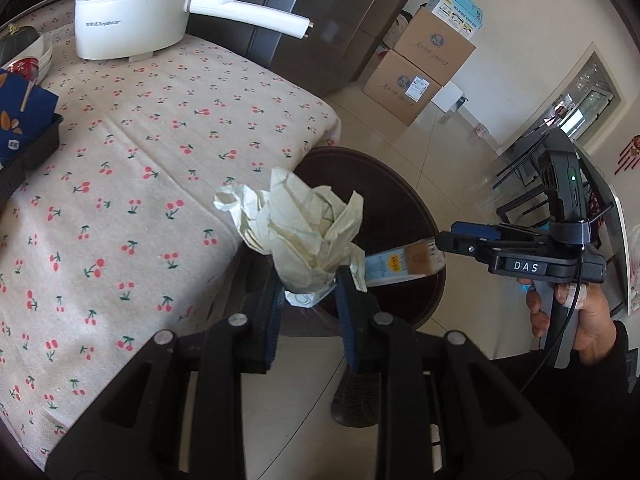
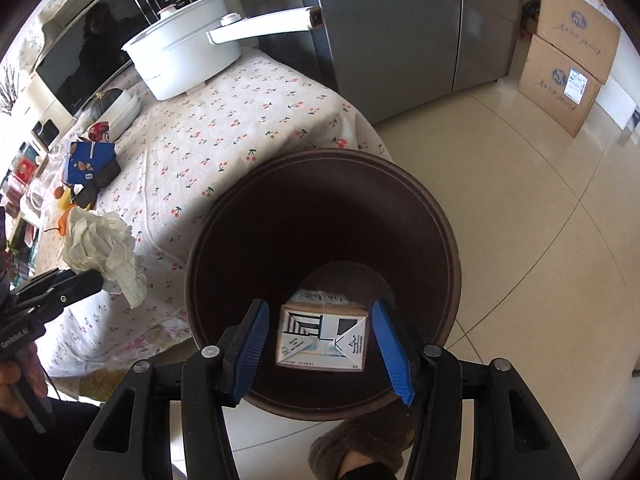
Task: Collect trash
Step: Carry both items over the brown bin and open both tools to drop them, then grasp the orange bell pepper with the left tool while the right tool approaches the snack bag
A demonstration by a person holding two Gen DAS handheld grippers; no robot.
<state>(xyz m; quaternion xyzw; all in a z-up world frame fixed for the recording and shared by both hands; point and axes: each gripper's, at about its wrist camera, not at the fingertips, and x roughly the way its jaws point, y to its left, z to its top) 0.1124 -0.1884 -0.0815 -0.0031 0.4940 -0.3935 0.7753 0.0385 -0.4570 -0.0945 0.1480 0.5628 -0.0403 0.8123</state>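
Observation:
My left gripper [image 1: 310, 300] is shut on a crumpled cream paper wad [image 1: 298, 232] and holds it at the table's edge, beside the dark brown round bin [image 1: 400, 208]. The wad also shows in the right wrist view [image 2: 106, 250], with the left gripper [image 2: 86, 282] at the lower left. My right gripper [image 2: 320, 336] hangs over the bin's mouth [image 2: 320, 216] with its blue pads [image 2: 390, 348] spread apart. A small drink carton [image 2: 322, 334] sits between them without touching either pad. In the left wrist view the carton [image 1: 404, 262] juts from the right gripper's tip [image 1: 444, 242].
The table wears a cherry-print cloth [image 1: 132, 184]. On it stand a white electric pot [image 1: 132, 8] with a long handle, a blue box in a black tray [image 1: 24, 120] and stacked bowls [image 2: 120, 110]. Cardboard boxes [image 1: 420, 68] stand by the fridge [image 2: 400, 32]. A slippered foot [image 2: 356, 444] is below the bin.

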